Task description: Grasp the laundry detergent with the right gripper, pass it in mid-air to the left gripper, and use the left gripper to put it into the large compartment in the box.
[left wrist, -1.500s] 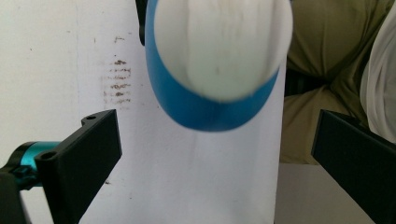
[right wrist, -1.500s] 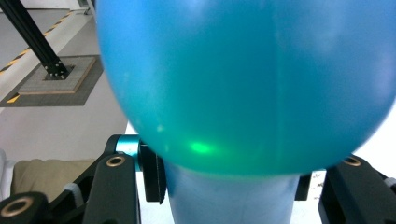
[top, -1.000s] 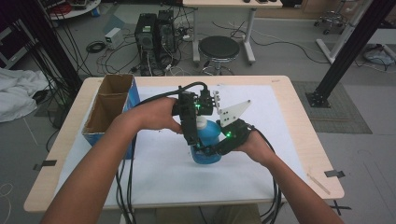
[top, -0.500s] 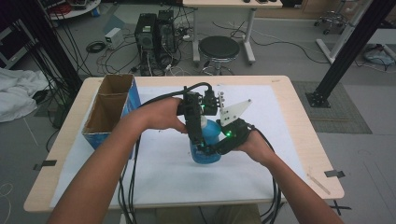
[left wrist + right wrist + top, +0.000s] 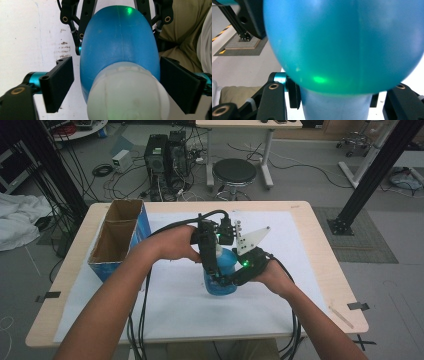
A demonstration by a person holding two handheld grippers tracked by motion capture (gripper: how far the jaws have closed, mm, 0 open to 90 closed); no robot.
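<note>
- The open brown cardboard box with blue sides (image 5: 117, 240) blocks the tabletop's (image 5: 310, 270) left edge.
- Right and near white-covered stretches lie free.
- The blue plastic bottle (image 5: 223, 272) and both tongs crowd the middle.

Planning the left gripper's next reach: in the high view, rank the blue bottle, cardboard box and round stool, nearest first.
From the left gripper:
1. Blue bottle, right under it.
2. Cardboard box, at the table's left edge.
3. Round stool, on the floor beyond the table.

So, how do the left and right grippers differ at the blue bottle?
The left gripper comes from above, the right gripper from the side. The left gripper's jaws, just closing, flank the white cap without clamping it; the right gripper is shut on the blue bottle. Both are black.
</note>
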